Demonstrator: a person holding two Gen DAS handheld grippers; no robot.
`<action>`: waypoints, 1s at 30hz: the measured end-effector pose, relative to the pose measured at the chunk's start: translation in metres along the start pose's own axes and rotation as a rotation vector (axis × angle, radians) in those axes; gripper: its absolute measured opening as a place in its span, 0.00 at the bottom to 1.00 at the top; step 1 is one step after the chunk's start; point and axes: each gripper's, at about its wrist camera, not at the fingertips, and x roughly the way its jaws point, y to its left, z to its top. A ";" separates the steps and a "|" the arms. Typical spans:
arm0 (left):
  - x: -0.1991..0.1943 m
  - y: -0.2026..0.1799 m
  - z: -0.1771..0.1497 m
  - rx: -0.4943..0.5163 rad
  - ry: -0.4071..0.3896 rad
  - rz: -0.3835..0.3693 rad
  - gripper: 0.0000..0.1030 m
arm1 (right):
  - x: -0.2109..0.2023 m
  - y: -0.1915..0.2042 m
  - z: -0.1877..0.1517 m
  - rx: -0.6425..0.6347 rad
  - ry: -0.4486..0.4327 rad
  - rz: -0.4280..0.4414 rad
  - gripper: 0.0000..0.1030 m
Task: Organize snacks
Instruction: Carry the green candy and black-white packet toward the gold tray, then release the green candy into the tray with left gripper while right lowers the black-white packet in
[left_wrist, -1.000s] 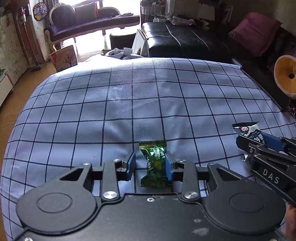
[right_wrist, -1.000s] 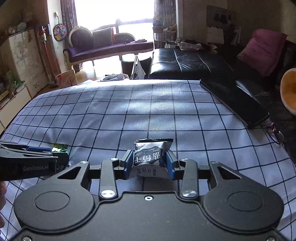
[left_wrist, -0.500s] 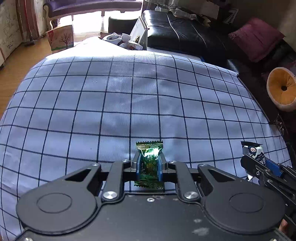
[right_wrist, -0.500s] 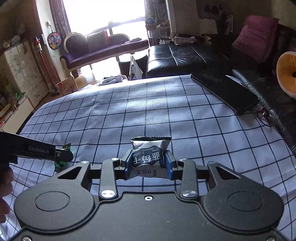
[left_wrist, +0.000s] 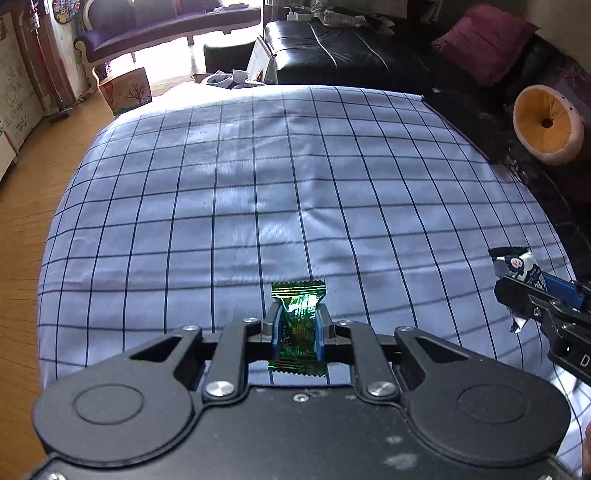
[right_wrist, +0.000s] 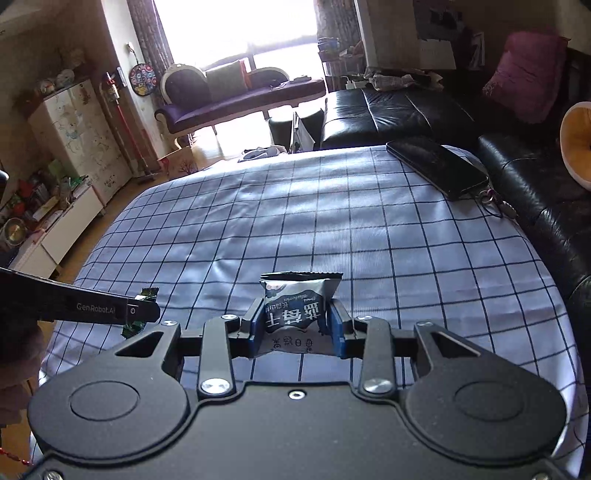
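Note:
My left gripper (left_wrist: 297, 325) is shut on a shiny green candy wrapper (left_wrist: 298, 295), held above the blue checked tablecloth (left_wrist: 258, 184). My right gripper (right_wrist: 295, 325) is shut on a grey-and-white snack packet (right_wrist: 298, 306) with dark printed characters, also lifted off the cloth. In the left wrist view the right gripper (left_wrist: 524, 291) shows at the right edge with the packet (left_wrist: 515, 264) sticking out of it. In the right wrist view the left gripper (right_wrist: 142, 312) reaches in from the left, the green candy (right_wrist: 146, 293) peeking past its tip.
A black phone or tablet (right_wrist: 436, 168) with a cord lies at the table's far right corner. Black leather sofas (left_wrist: 351, 48) run along the far and right sides. An orange round cushion (left_wrist: 546, 123) rests on the right one. Wooden floor (left_wrist: 22, 192) lies to the left.
The left jaws closed onto the green candy. Both grippers lifted their snacks off the cloth and rose, so more of the table and room shows.

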 end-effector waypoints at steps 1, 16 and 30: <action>-0.006 -0.002 -0.010 0.007 0.001 -0.001 0.15 | -0.007 0.000 -0.005 -0.002 -0.002 0.006 0.43; -0.055 -0.012 -0.110 -0.031 -0.053 0.075 0.16 | -0.074 0.003 -0.067 -0.001 -0.022 0.014 0.44; -0.076 -0.006 -0.152 -0.132 -0.101 0.184 0.16 | -0.080 0.001 -0.087 0.031 0.006 0.028 0.44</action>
